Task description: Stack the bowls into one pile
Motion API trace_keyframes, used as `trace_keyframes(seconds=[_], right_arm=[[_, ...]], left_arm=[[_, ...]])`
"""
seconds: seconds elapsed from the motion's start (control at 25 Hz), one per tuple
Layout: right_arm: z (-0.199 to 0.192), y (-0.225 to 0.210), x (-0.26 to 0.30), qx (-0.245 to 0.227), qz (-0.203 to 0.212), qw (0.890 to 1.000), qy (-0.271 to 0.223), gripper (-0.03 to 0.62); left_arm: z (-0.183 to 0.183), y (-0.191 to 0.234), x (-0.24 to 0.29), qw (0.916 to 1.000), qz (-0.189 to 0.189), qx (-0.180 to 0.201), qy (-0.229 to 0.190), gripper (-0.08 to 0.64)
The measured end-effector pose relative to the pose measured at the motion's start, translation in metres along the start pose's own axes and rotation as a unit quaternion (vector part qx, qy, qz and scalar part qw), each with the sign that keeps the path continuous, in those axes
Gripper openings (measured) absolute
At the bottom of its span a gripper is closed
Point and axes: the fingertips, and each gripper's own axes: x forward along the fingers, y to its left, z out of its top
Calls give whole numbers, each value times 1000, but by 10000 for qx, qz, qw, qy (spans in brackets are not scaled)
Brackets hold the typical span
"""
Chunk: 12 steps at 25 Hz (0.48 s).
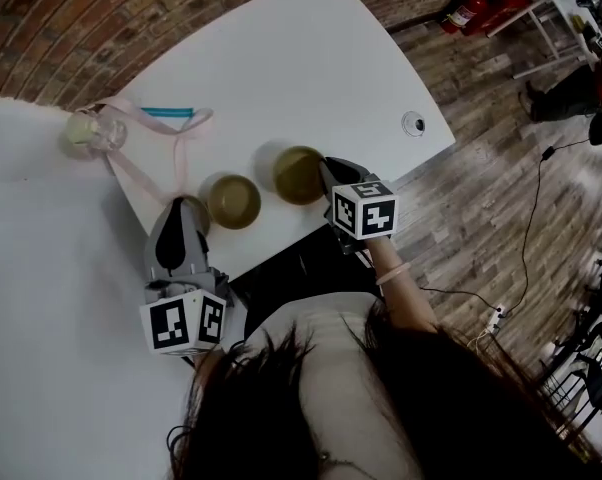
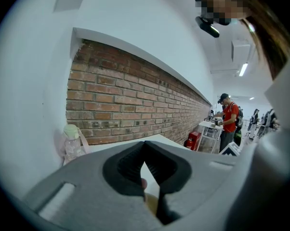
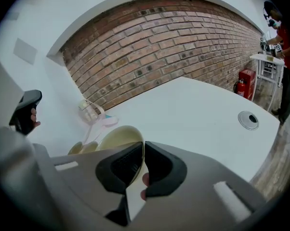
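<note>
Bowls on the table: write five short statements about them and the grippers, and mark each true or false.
1. The right gripper is shut on the rim of the right bowl. True.
2. The bowls are already in one pile. False: three bowls sit side by side in a row on the table.
3. A bottle with a pink strap stands near the table's far left corner. True.
4. A spoon lies in the middle bowl. False: nothing shows inside it.
5. The left gripper is shut on the bottle. False: it is at the left bowl, and the bottle stands free.
</note>
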Motion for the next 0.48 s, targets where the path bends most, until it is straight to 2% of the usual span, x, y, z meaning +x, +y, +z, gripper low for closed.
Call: trace_keyframes(seconds=[0.48], right_arm=[[22, 21, 4, -189, 121, 9997, -101, 21]], left_arm=[[11, 19, -9, 9997, 105, -60, -210, 0]])
